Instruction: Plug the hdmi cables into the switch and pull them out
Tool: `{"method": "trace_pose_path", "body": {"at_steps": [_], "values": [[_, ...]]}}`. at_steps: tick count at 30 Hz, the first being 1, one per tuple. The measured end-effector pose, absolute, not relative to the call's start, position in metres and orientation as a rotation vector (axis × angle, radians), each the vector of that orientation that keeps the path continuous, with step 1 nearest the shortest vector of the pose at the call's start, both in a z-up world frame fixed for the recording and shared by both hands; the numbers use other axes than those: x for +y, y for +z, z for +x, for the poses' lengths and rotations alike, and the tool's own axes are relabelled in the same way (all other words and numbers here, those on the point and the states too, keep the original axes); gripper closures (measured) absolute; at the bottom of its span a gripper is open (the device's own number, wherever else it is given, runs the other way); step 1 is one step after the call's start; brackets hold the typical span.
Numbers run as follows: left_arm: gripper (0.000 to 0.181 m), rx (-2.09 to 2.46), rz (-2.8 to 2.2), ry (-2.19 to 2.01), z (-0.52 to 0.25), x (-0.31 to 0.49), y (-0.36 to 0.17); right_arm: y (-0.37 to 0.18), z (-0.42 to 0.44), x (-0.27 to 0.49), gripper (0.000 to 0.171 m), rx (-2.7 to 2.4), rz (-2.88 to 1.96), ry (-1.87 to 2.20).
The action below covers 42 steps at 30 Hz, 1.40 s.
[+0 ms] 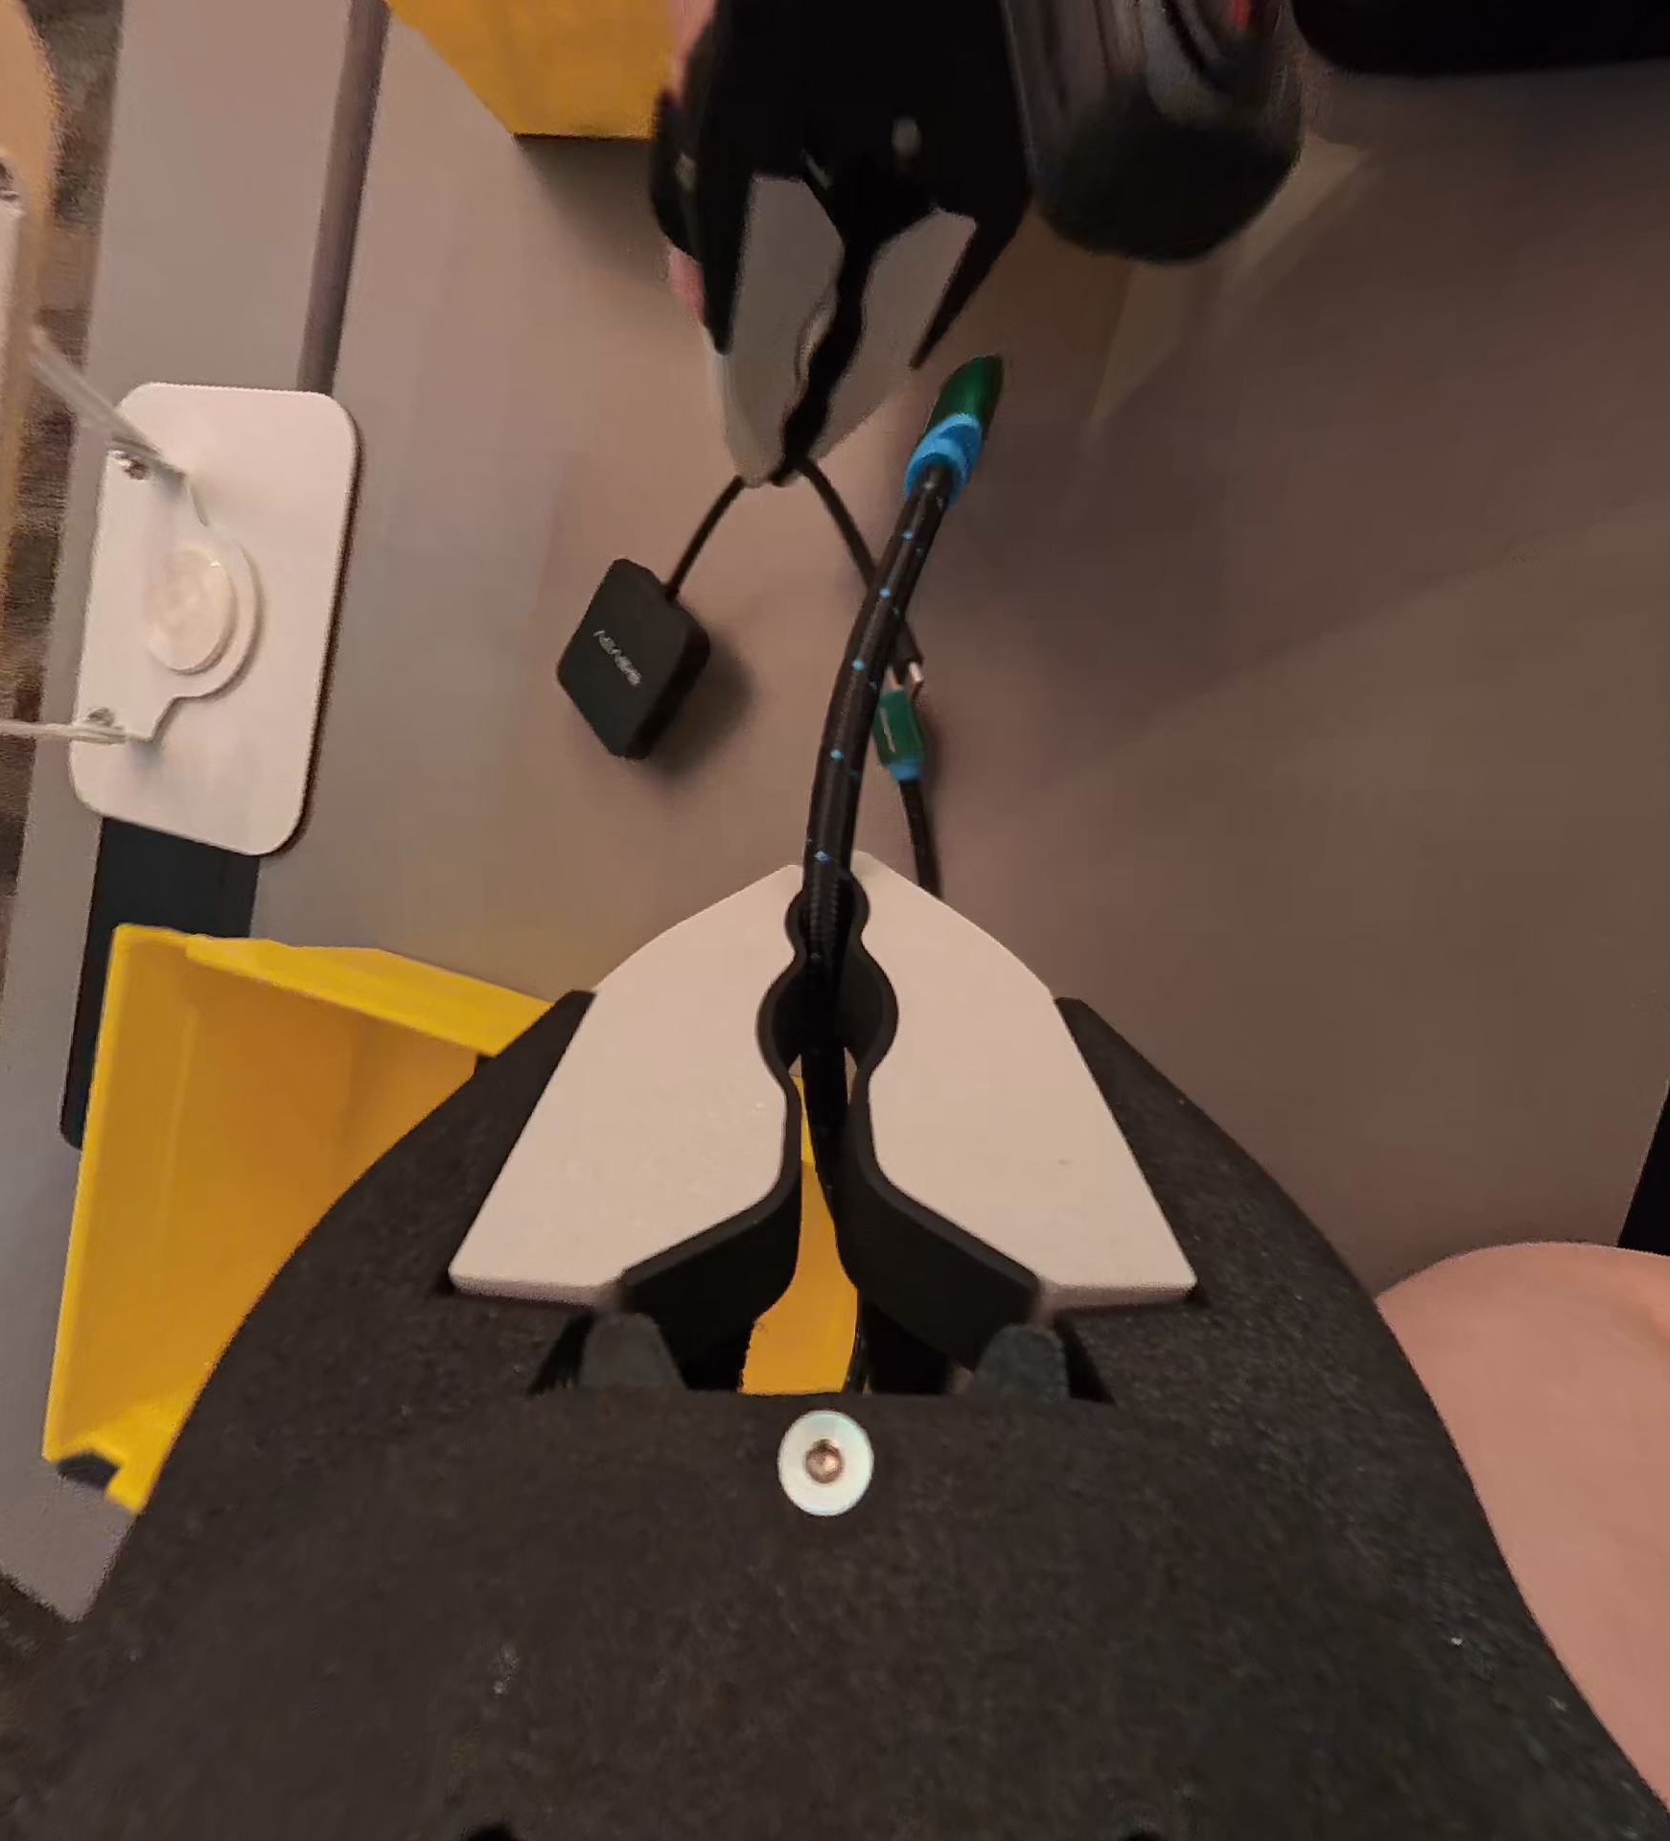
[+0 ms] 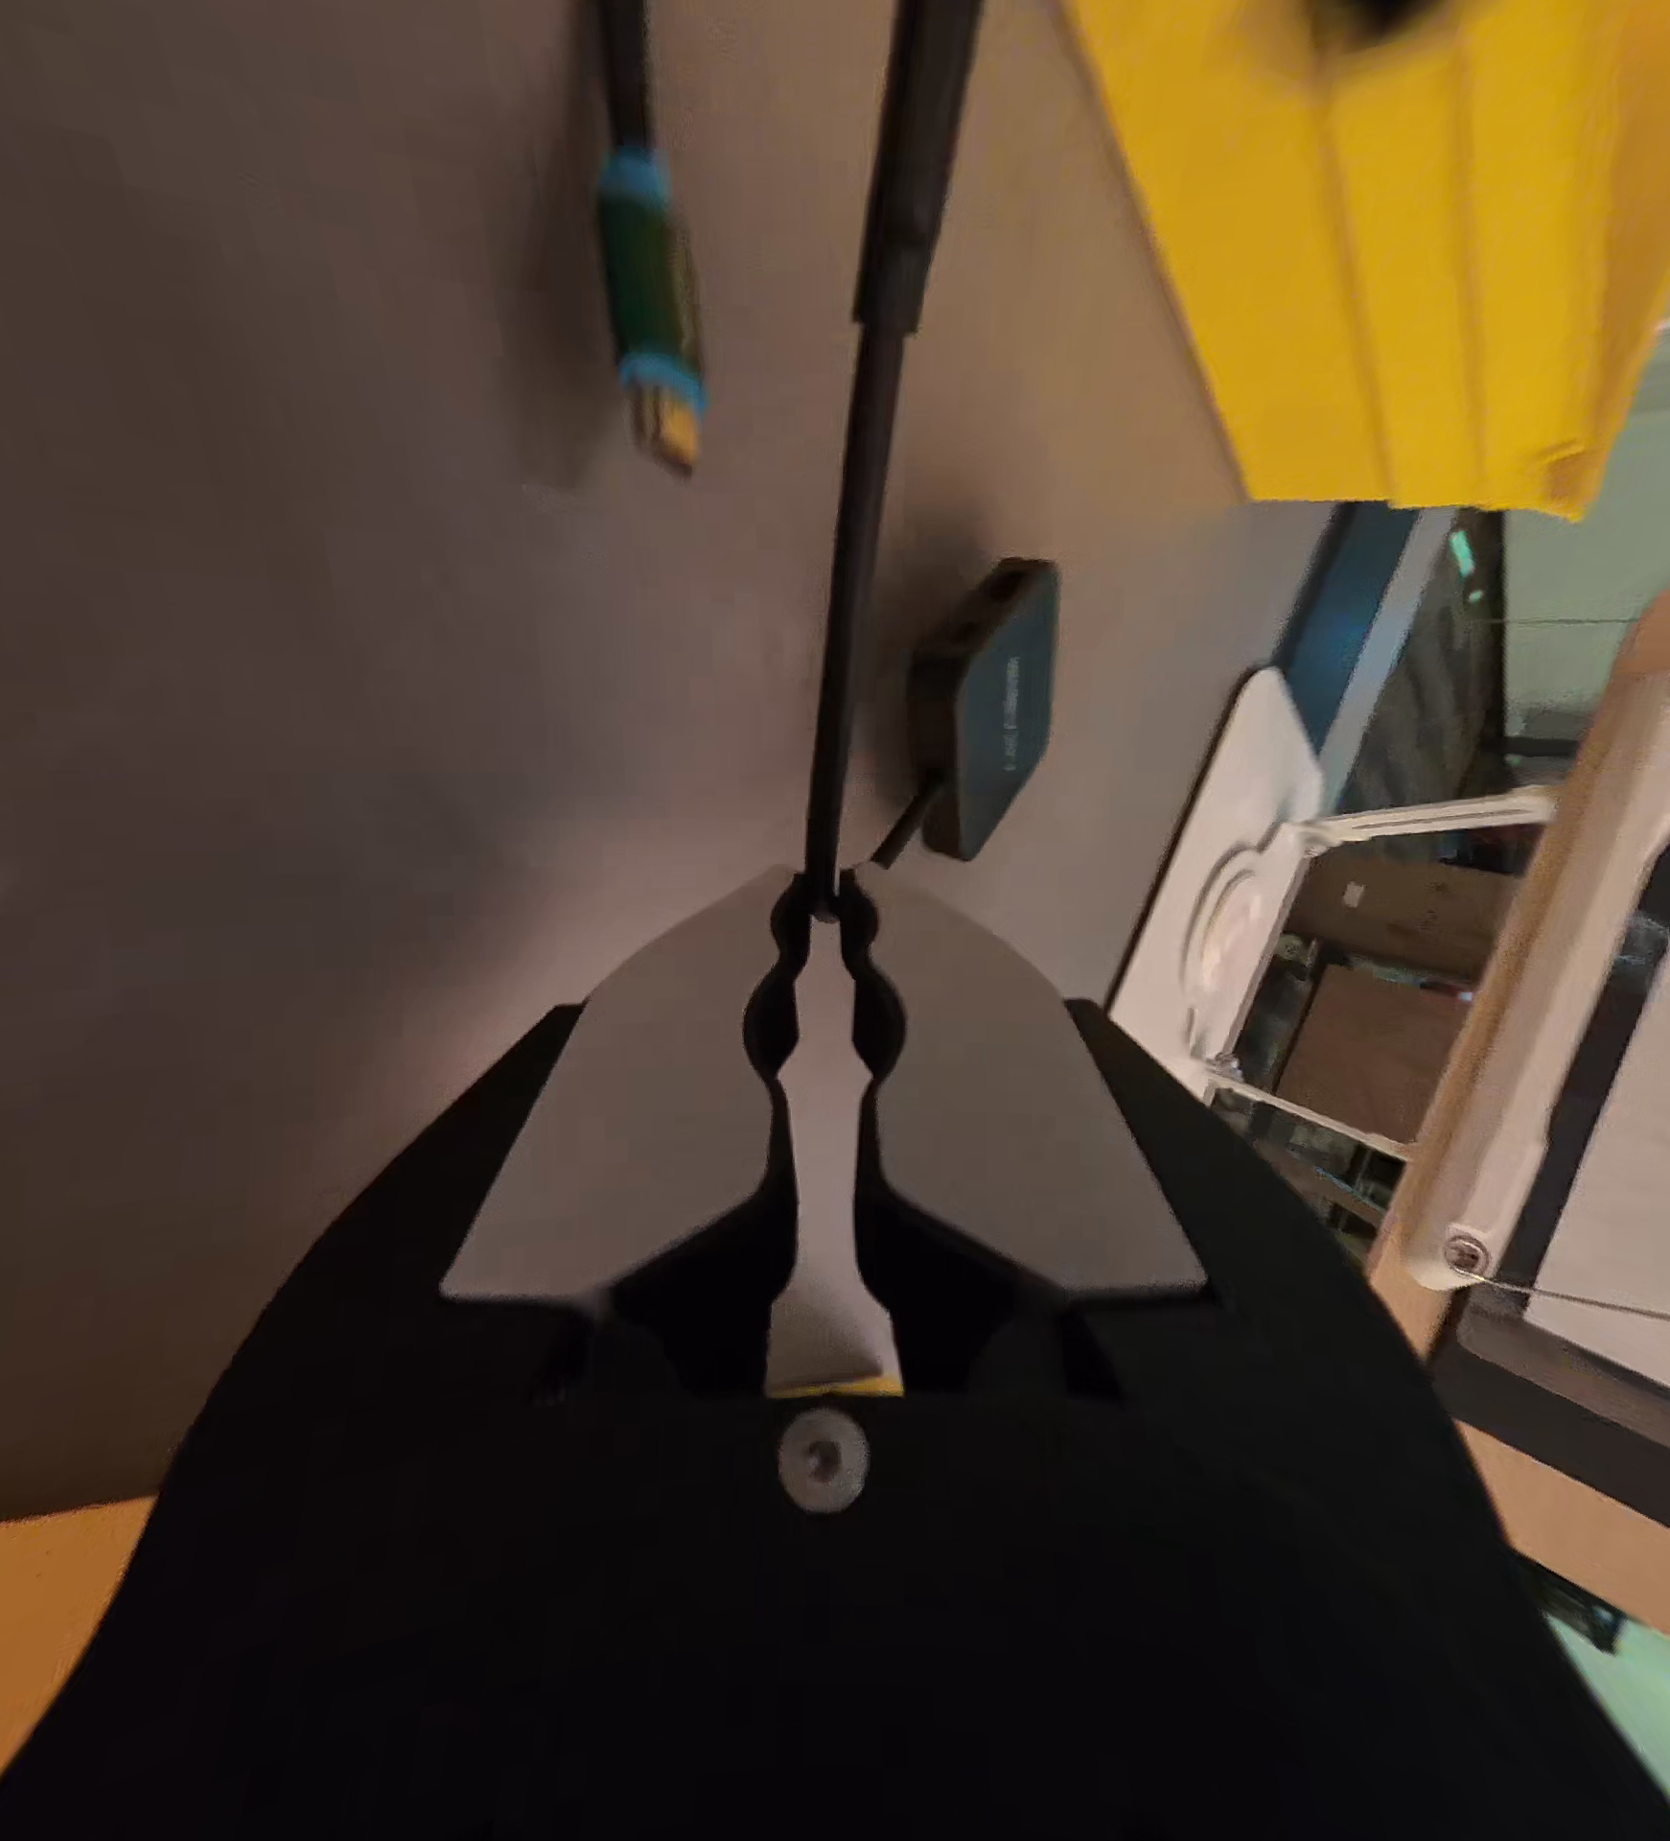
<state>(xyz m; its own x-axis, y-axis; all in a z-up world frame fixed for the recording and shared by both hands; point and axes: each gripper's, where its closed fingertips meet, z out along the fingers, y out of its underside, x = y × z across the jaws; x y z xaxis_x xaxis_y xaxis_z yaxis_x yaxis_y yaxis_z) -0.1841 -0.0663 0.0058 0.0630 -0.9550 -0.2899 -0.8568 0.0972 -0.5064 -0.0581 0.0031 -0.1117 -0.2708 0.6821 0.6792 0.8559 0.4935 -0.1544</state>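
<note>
My left gripper [image 1: 826, 887] is shut on a black braided HDMI cable [image 1: 871, 638], a short way behind its green plug with a blue collar [image 1: 959, 403]. The plug is held above the grey table and points at my right gripper [image 1: 781, 458]. The black square switch [image 1: 632, 657] lies flat on the table. My right gripper [image 2: 826, 897] is shut on the switch's thin black lead [image 2: 861, 558], just beside the switch [image 2: 995, 697]. A green plug with a gold tip [image 2: 657, 329] hangs at the upper left. A second green plug [image 1: 901, 737] lies on the table.
A yellow bin [image 1: 243, 1176] stands at the near left and another [image 1: 562, 60] at the far side, also in the right wrist view [image 2: 1409, 249]. A white plate with a clear bracket [image 1: 213, 618] sits by the table's left edge. A person's hand [image 1: 1588, 1415] shows at the lower right. The tips of one gripper are about 20 cm away from the tips of the other.
</note>
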Motion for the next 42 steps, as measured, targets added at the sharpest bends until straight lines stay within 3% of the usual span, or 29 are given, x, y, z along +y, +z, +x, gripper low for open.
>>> {"method": "trace_pose_path", "body": {"at_steps": [1,5,10,18,22,27,29,33,36,42], "values": [[0.181,1.773,-1.776,-0.222,-0.189,-0.065,0.011,-0.119,-0.054,0.004,0.164,-2.077,-1.277,-0.355],[0.181,1.667,-1.765,-0.241,-0.205,-0.065,0.027,-0.131,-0.045,0.008,0.16,-2.127,-1.297,-0.464],[0.181,1.65,-1.7,-0.279,-0.202,-0.07,0.038,-0.132,-0.04,0.018,0.141,-2.108,-1.305,-0.589],[0.181,1.561,-1.715,-0.323,-0.197,-0.06,0.047,-0.082,-0.037,0.012,0.142,-1.942,-1.333,-0.516],[0.181,1.423,-1.746,-0.382,-0.195,-0.046,0.059,-0.027,-0.04,0.011,0.145,-1.642,-1.425,-0.323],[0.181,1.204,-1.766,-0.367,-0.186,-0.021,0.079,0.016,-0.089,-0.037,0.151,-1.438,-1.612,0.334],[0.181,1.159,-1.763,-0.38,-0.178,-0.018,0.083,0.032,-0.106,-0.046,0.151,-1.37,-1.595,0.422],[0.181,1.072,-1.777,-0.319,-0.165,-0.008,0.086,0.071,-0.139,-0.045,0.136,-0.966,-1.615,0.786],[0.181,1.121,-1.795,-0.252,-0.151,-0.009,0.074,0.077,-0.137,-0.023,0.123,-0.634,-1.64,1.001],[0.181,1.158,-1.81,-0.11,-0.132,-0.006,0.059,0.07,-0.112,0.01,0.127,-0.22,-1.617,1.402]]}}
